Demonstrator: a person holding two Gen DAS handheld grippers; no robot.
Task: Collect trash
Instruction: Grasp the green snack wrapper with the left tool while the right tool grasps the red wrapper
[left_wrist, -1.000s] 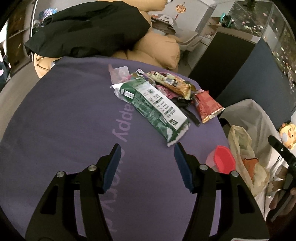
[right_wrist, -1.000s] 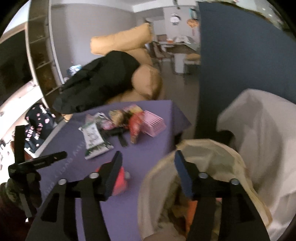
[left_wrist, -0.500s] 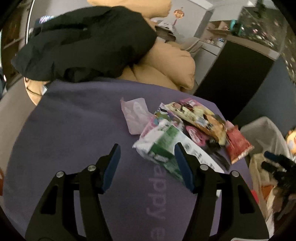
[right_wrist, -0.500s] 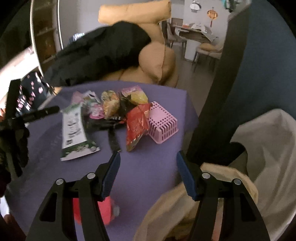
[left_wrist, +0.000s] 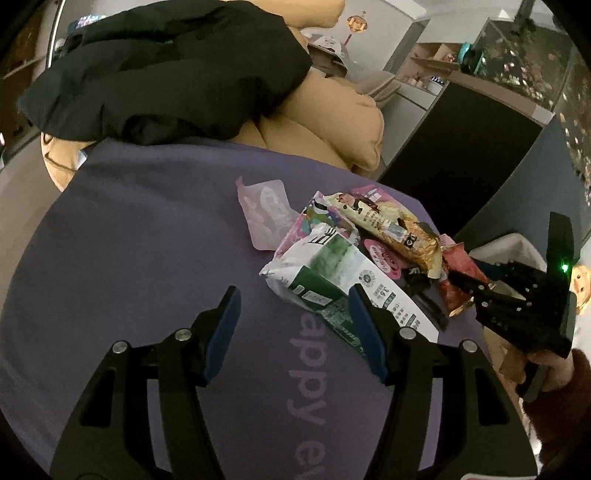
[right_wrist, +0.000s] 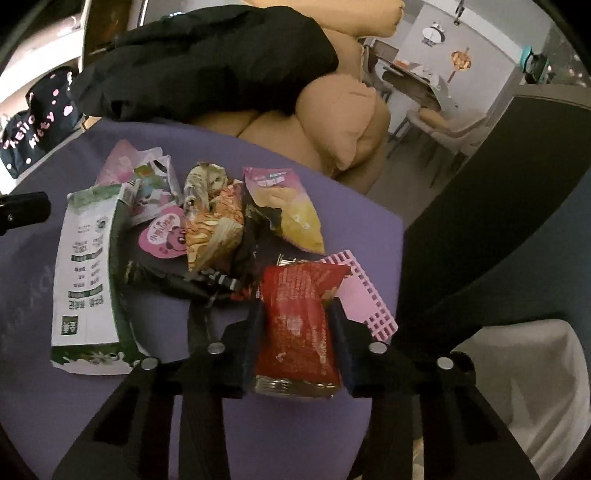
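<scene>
Now closing, the right gripper (right_wrist: 295, 314) clasps the red wrapper (right_wrist: 295, 325) at the heap's four o'clock, bin-bound, while the left gripper (left_wrist: 291, 325) gapes empty.

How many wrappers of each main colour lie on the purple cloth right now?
Red: 1, red wrapper
Green-and-white: 1, long pack
Orange: 1, crumpled packet
Black: 1, black wrapper
Pink: 3, pale wrapper, round lid, pink-and-yellow packet
Mixed colours: 1, small packet
Total: 8
</scene>
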